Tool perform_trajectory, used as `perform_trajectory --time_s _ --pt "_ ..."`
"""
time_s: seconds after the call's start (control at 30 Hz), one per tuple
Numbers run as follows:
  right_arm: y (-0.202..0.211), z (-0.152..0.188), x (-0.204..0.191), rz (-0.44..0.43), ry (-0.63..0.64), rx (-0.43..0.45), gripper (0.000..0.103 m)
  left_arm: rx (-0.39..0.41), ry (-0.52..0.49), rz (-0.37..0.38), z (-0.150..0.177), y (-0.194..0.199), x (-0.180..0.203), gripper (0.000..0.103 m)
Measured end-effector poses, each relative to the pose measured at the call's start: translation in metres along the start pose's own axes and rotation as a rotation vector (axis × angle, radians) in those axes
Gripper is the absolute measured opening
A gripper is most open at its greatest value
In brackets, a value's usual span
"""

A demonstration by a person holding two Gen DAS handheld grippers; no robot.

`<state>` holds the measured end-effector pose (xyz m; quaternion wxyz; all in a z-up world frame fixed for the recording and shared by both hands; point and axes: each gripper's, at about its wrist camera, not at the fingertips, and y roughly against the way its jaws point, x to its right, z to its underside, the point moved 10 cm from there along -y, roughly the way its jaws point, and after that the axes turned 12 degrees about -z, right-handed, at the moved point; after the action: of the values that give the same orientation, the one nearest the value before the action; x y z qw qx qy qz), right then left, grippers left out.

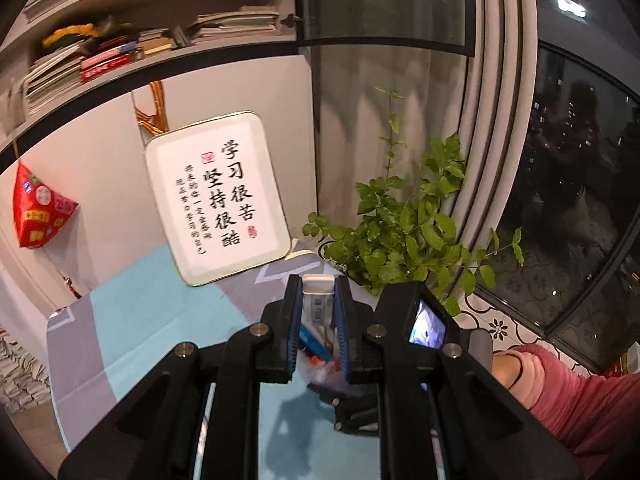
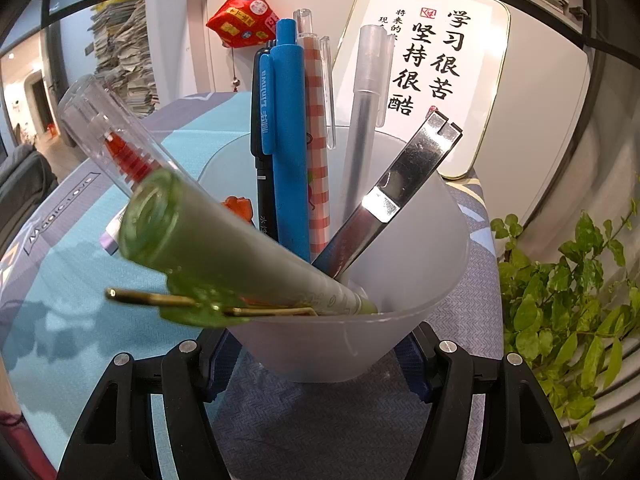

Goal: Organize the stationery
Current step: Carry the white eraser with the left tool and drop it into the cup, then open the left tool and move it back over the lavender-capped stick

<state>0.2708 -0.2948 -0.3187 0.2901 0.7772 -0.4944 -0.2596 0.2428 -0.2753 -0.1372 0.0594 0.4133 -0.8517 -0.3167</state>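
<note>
The left gripper [image 1: 318,312] is closed on a small white item w/ a printed label [image 1: 318,300], pinched btwn the blue-padded fingers [image 1: 341,320] and held up above the cup; what it is exactly can't be told. Below it, thru the gap, the cup's contents [image 1: 316,344] are glimpsed, blurred. The right gripper [image 2: 320,354] is clamped round the base of the frosted cup [image 2: 420,280], one finger on each side. Inside the cup a blue pen [image 2: 288,140] is stood upright, w/ a black pen [image 2: 262,152] touching its left side and a red-checked pen [image 2: 318,152] on its right; a clear-capped grey pen [image 2: 364,120] and a metal tool [image 2: 404,184] are leaned toward the cup's right rim. A green glue stick [image 2: 224,248] is tilted out over the left rim, w/ a gold clip [image 2: 180,302] under it. The cup is seen over a blue-grey mat [image 2: 100,280]. Behind the cup a calligraphy sign [image 2: 440,60] is propped; a plant [image 2: 560,300] is seen right of the cup, a red pouch [image 2: 242,20] hung up behind it.
</note>
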Motion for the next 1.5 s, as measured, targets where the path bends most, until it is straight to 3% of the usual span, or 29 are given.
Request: perform_trajectory --time_s 0.63,0.8,1.27,1.5 --pt "0.000 0.000 -0.001 -0.002 -0.002 0.001 0.069 -0.160 0.012 0.043 0.014 -0.050 0.014 0.014" --pt "0.000 0.000 -0.001 -0.002 -0.002 0.001 0.069 -0.190 -0.005 0.015 0.021 -0.058 0.015 0.015" --pt "0.001 0.000 -0.003 -0.002 -0.003 0.001 0.069 -0.185 0.026 0.014 0.022 -0.051 0.005 0.016" --pt "0.001 0.000 -0.003 -0.002 -0.003 0.001 0.069 -0.135 0.058 -0.019 0.018 -0.029 -0.013 0.016"
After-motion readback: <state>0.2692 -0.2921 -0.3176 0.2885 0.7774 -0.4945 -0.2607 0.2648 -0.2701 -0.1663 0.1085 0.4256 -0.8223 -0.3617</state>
